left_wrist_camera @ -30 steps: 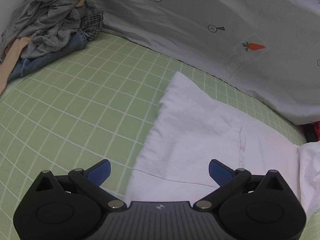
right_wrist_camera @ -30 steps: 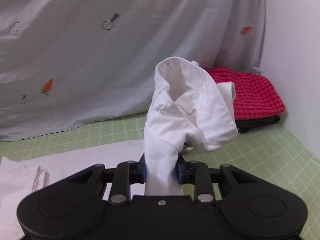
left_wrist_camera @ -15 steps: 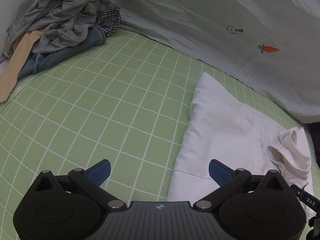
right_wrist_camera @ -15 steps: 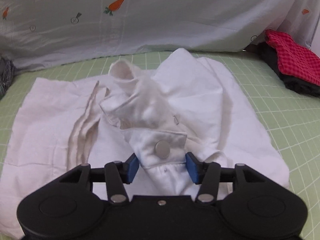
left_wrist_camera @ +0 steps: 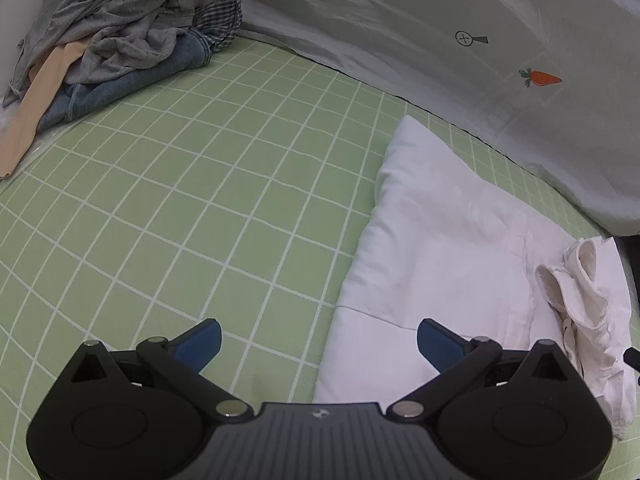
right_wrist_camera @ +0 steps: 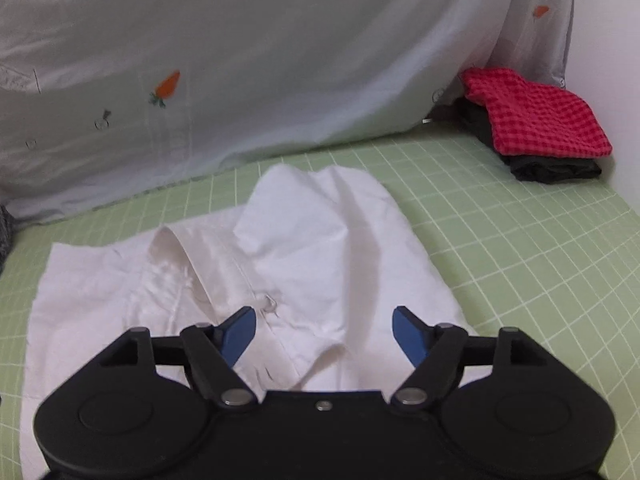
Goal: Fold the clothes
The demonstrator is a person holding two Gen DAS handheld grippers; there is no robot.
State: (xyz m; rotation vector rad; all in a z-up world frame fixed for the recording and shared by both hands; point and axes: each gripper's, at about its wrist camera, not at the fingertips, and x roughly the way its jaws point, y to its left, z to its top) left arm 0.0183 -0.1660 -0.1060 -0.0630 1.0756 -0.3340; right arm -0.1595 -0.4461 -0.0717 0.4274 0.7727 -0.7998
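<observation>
Plainly, right tongs: the right gripper (right_wrist_camera: pixel 324 330) hangs spread wide and empty just over the near part of the white shirt (right_wrist_camera: pixel 304 256).
Left tongs: the left gripper (left_wrist_camera: pixel 318 344) is also wide, holding nothing, over the shirt's left edge.
Shirt's place: it lies half folded mid-bed on the green checked sheet (left_wrist_camera: pixel 180 184), collar (left_wrist_camera: pixel 580 280) bunched on top.
Risk: that loose collar and the puffed fold could spring back, or a careless pinch may catch one layer only and drag the fold askew.
Far corners: unfolded clothes heap (left_wrist_camera: pixel 108 40); folded red checked cloth (right_wrist_camera: pixel 536 120).
Writing: none legible; the grey cover (right_wrist_camera: pixel 260 60) shows only carrot motifs.
</observation>
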